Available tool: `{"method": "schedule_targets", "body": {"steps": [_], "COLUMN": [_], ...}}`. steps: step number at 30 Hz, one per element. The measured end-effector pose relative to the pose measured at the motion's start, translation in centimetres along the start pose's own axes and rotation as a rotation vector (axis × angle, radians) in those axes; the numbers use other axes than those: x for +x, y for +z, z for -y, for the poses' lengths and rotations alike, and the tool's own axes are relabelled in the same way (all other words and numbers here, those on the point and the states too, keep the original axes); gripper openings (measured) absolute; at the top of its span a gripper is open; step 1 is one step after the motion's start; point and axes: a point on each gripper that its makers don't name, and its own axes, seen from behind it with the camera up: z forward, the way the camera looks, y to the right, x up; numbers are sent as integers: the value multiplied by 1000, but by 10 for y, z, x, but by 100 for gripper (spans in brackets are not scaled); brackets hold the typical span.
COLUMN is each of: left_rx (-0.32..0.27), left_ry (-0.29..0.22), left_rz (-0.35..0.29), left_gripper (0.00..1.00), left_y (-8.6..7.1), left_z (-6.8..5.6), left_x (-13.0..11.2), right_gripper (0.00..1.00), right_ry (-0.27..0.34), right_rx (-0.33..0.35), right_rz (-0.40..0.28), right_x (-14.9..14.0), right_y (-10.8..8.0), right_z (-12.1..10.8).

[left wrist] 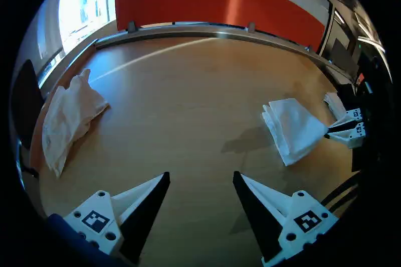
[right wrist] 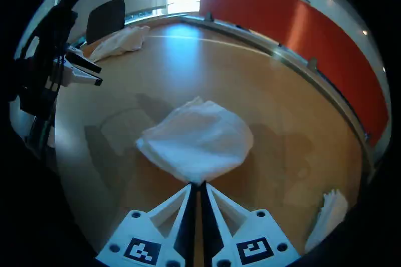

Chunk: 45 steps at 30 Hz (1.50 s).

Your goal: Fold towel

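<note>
Beyond the towel (right wrist: 198, 139), orange partition (right wrist: 301, 36).

Folded white towel (right wrist: 198, 139), a thick, soft-edged square set corner-on straight ahead of the right claw (right wrist: 197, 186), near corner nipped between its closed tips, the rest spread over the wooden table (right wrist: 280, 96).
</note>
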Motion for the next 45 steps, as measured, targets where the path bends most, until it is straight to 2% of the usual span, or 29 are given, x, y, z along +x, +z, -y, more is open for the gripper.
{"method": "schedule_targets", "body": {"steps": [12,18,34,45], "left_rx": [-6,-13,-24,-27], "left_ry": [-2,-3,5,11], "left_rz": [-21,-32,-40,-42], "left_gripper": [94,94,94,94], "left_y": [-4,-5,-6,-6], "left_z": [-4,-8,-17,-20], "left_x": [7,11,13,15], "right_gripper": [5,5,5,5], "right_ry": [-67,-78,-45,-3], "right_rx": [-63,-94,-148,-210], "right_rz": [-130,-168,-185,-189], "right_x": [86,108,107,101], "right_y": [-41,-59,-81,-101], "right_z": [-29,-42,-75,-121]}}
